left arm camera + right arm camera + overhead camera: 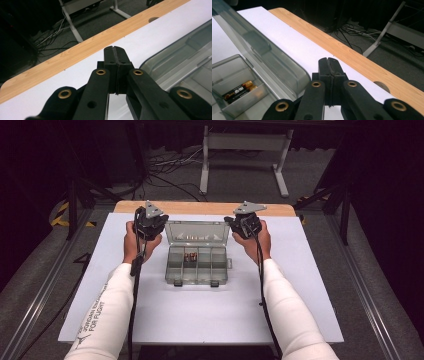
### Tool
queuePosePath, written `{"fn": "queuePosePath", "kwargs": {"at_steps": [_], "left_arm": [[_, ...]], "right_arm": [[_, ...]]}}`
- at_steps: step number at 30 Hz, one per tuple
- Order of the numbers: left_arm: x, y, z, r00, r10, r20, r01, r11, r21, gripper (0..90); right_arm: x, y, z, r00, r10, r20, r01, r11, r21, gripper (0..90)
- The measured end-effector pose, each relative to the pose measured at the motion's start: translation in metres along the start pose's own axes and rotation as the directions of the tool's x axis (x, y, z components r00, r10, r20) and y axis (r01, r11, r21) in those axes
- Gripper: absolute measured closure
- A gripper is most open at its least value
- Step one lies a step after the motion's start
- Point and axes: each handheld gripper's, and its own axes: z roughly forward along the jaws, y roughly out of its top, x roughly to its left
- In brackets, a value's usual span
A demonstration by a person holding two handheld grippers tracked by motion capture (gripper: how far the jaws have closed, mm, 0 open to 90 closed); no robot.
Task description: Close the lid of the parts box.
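Two grippers: left gripper [150,220] and right gripper [245,222], jaws together, empty.
Between them: open clear box [197,257] holding batteries [190,256].

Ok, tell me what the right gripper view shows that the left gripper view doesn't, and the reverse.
Right gripper view alone: black-and-gold batteries lying in one compartment of the clear plastic compartment box, and the right hand-held gripper, shut on nothing. Left gripper view alone: the left hand-held gripper, also shut and empty, and a round hole in the wooden table edge. Shared: the box's raised clear lid, the white table sheet, and the dark floor with cables beyond.
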Motion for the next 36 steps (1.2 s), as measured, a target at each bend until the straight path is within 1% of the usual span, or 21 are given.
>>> {"fn": "queuePosePath", "kwargs": {"at_steps": [1,3,8,10,12,13,14,18,19,23,25,27,29,30,36], "left_arm": [[0.0,0.0,-0.001,1.0,0.01,-0.001,-0.01,0.9999,0.004,89.5],[-0.001,0.0,-0.003,0.9999,0.014,0.01,-0.014,0.9999,0.005,89.5],[-0.005,0.0,-0.007,0.9998,0.018,0.011,-0.018,0.9998,0.0,89.5],[-0.006,-0.001,-0.009,0.9997,0.022,0.015,-0.022,0.9998,0.003,89.5],[-0.007,-0.002,-0.01,0.9996,0.027,0.01,-0.028,0.9996,0.002,89.4],[-0.008,-0.003,-0.011,0.9997,0.02,0.011,-0.02,0.9998,0.003,89.5],[-0.008,-0.003,-0.012,0.9996,0.023,0.014,-0.023,0.9997,0.002,89.5],[-0.01,-0.005,-0.014,0.9995,0.024,0.019,-0.024,0.9997,-0.001,89.5],[-0.01,-0.005,-0.014,0.9993,0.031,0.018,-0.031,0.9995,0.001,89.5],[-0.012,-0.007,-0.016,0.9994,0.027,0.022,-0.026,0.9996,-0.006,89.5],[-0.012,-0.008,-0.017,0.999,0.037,0.027,-0.037,0.9993,0.001,89.5],[-0.013,-0.009,-0.017,0.9991,0.03,0.029,-0.03,0.9995,0.001,89.6],[-0.013,-0.01,-0.018,0.9991,0.037,0.021,-0.037,0.9993,0.001,89.6],[-0.014,-0.01,-0.018,0.9993,0.029,0.026,-0.029,0.9996,-0.001,89.6],[-0.015,-0.011,-0.019,0.9993,0.028,0.027,-0.027,0.9996,-0.006,89.6]], "right_arm": [[0.0,0.0,0.0,1.0,0.0,0.0,0.0,1.0,0.0,90.0],[0.002,0.001,-0.002,1.0,-0.004,-0.005,0.004,1.0,-0.006,90.0],[0.004,0.0,-0.004,0.9999,-0.016,-0.003,0.016,1.0,-0.001,90.0],[0.006,0.0,-0.006,0.9998,-0.017,-0.008,0.017,1.0,-0.004,90.0],[0.007,-0.001,-0.008,0.9997,-0.016,-0.018,0.016,1.0,-0.007,90.0],[0.007,-0.001,-0.009,0.9997,-0.017,-0.019,0.017,1.0,-0.006,90.0],[0.008,-0.002,-0.009,0.9996,-0.023,-0.017,0.023,1.0,0.0,90.0],[0.01,-0.003,-0.012,0.9993,-0.017,-0.033,0.017,1.0,-0.005,90.0],[0.01,-0.003,-0.012,0.9993,-0.019,-0.032,0.019,1.0,-0.006,90.0],[0.012,-0.004,-0.013,0.9992,-0.022,-0.032,0.022,1.0,0.001,90.0],[0.013,-0.004,-0.014,0.9991,-0.025,-0.035,0.026,1.0,0.004,90.0],[0.014,-0.005,-0.015,0.999,-0.029,-0.034,0.029,1.0,0.005,90.0],[0.015,-0.005,-0.015,0.9989,-0.031,-0.036,0.031,0.999,0.007,90.0],[0.016,-0.006,-0.016,0.9989,-0.032,-0.034,0.032,0.999,0.007,90.0],[0.016,-0.008,-0.017,0.9988,-0.026,-0.042,0.026,1.0,0.006,90.0]]}}
